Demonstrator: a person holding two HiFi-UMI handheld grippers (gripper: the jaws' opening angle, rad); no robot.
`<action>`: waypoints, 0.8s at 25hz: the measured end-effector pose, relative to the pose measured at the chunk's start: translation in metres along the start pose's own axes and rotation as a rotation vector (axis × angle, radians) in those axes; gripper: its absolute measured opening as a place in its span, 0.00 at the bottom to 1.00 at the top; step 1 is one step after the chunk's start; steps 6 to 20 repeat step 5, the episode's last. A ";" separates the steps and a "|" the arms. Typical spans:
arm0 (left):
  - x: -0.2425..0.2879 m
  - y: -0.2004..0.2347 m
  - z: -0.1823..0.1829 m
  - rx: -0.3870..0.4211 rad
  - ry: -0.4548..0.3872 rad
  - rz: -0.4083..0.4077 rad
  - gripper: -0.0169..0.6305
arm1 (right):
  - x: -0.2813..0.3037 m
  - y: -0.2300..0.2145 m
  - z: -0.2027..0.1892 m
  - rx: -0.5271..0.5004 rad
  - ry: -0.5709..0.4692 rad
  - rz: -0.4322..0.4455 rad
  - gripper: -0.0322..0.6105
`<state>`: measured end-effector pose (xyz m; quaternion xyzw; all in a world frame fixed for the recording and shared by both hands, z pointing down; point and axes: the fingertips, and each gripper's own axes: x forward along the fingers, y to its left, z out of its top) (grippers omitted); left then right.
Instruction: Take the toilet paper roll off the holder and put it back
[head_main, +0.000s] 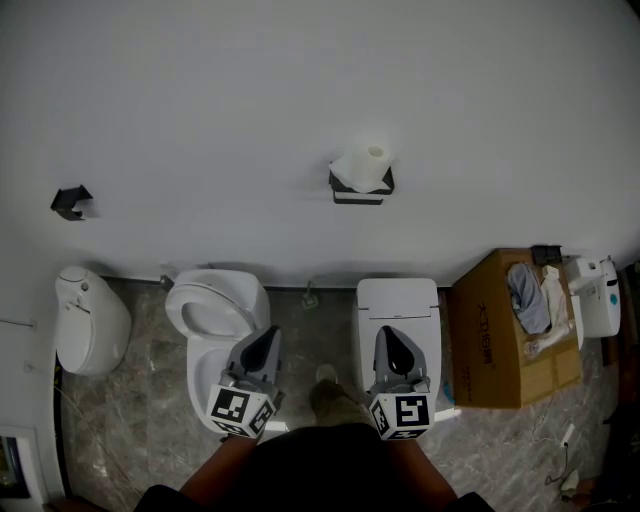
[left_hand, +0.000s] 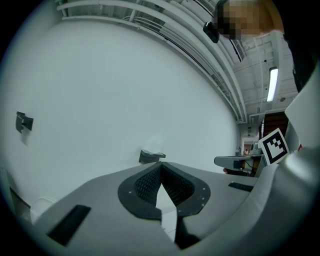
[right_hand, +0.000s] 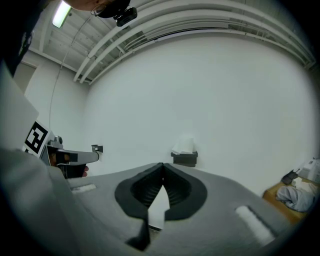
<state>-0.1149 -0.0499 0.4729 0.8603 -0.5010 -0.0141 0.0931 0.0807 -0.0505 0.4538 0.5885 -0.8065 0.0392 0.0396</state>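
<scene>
Left gripper (head_main: 267, 334) (left_hand: 161, 164): held low in front of the person, jaws shut tip to tip with nothing between them.
Right gripper (head_main: 392, 336) (right_hand: 162, 165): level with its twin, jaws likewise pressed together and empty.
Wall (head_main: 300, 80): plain white, fills the upper half of the head view and carries the task's thing.
Cardboard box (head_main: 490, 340): on the floor at the right, open, with cloth inside; it lies off the line of reach.
Open toilet (head_main: 215, 305): seat uncovered, against the wall ahead of the left gripper.
Closed toilet (head_main: 398, 298): lid down, ahead of the right gripper. Both bowls stand between the person and the wall, so I'd expect a reach over them.
Holder (head_main: 360, 192) (right_hand: 184, 159): small dark bracket on the wall above the gap between the two toilets, well apart from both grippers.
Spare bracket (head_main: 72, 202): a second dark fitting far left on the wall, with no roll on it.
Toilet paper roll (head_main: 365, 165) (right_hand: 186, 144): rests on the holder, core end showing to the head camera, a loose sheet hanging over the front.
Handling: probably very light, soft and easily crushed; the loose sheet could unwind or tear.
Grip: best across the round body with a gentle squeeze, not by the hanging sheet.
</scene>
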 end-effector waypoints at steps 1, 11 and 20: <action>0.002 -0.001 0.000 0.002 0.000 0.000 0.05 | 0.001 -0.002 0.000 0.001 0.001 -0.003 0.05; 0.009 -0.005 0.000 0.007 0.003 -0.004 0.05 | 0.006 -0.006 0.001 0.004 0.003 -0.001 0.05; 0.009 -0.005 0.000 0.007 0.003 -0.004 0.05 | 0.006 -0.006 0.001 0.004 0.003 -0.001 0.05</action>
